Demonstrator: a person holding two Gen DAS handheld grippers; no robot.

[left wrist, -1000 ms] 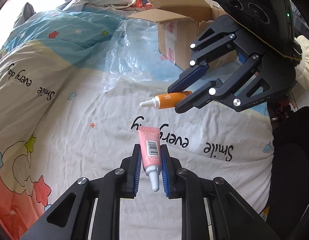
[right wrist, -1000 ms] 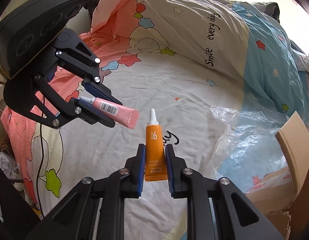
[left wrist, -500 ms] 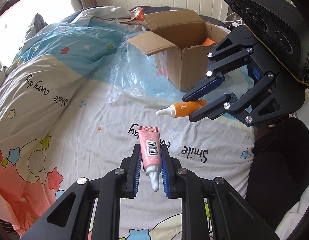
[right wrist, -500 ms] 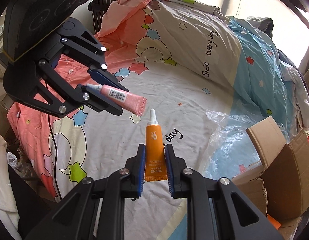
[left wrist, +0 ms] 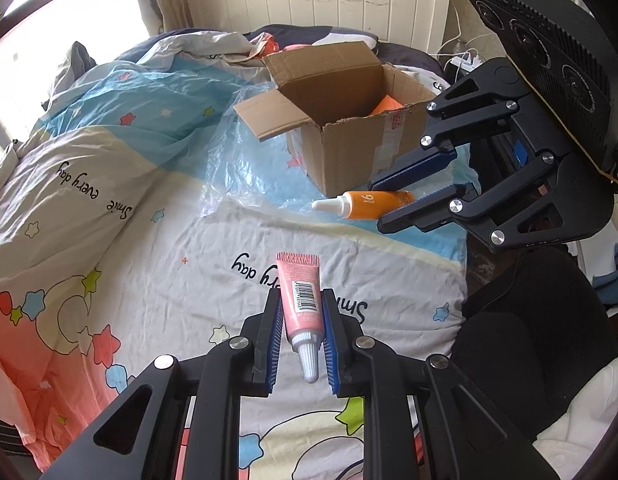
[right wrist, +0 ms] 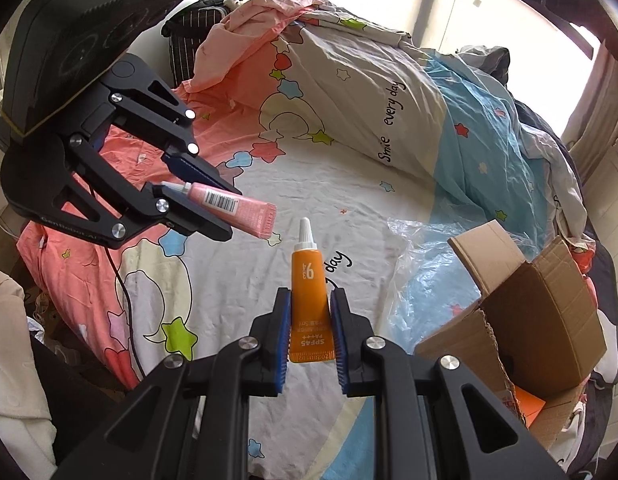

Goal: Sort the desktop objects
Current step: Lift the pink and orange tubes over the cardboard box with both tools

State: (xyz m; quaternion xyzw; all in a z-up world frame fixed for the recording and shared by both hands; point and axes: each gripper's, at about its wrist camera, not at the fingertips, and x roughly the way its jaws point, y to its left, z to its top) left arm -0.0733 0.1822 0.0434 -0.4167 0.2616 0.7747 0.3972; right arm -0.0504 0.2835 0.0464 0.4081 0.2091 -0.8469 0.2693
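A: What does each tool hold at this moment?

B: The left gripper (left wrist: 301,340) is closed on a pink tube (left wrist: 300,304). The white cap points back to the camera and the crimped end sticks out forward. The right gripper (right wrist: 309,332) is closed on an orange sunscreen tube (right wrist: 310,296), pinched at the lower half, with the white nozzle pointing away. Both tubes are in the air above the bedsheet (left wrist: 157,280), not touching it.

A: And where must they go?

B: I think into the open cardboard box (left wrist: 349,120). In the left wrist view it stands at about 12 o'clock from the pink tube, well apart. In the right wrist view it is at about 4 o'clock, much nearer to the orange tube. Something orange already lies inside it.

A: How to do this step well?

B: I would let the right hand go first, because it is closer. Bring the tube over the opening, clear of the raised flaps, then open the jaws only when the tube is above the inside. The left hand should wait at the side, so the two grippers do not meet over the box.

A: Any danger?

B: The clear plastic bag (right wrist: 437,264) lies just beside the box. A low approach could catch it.
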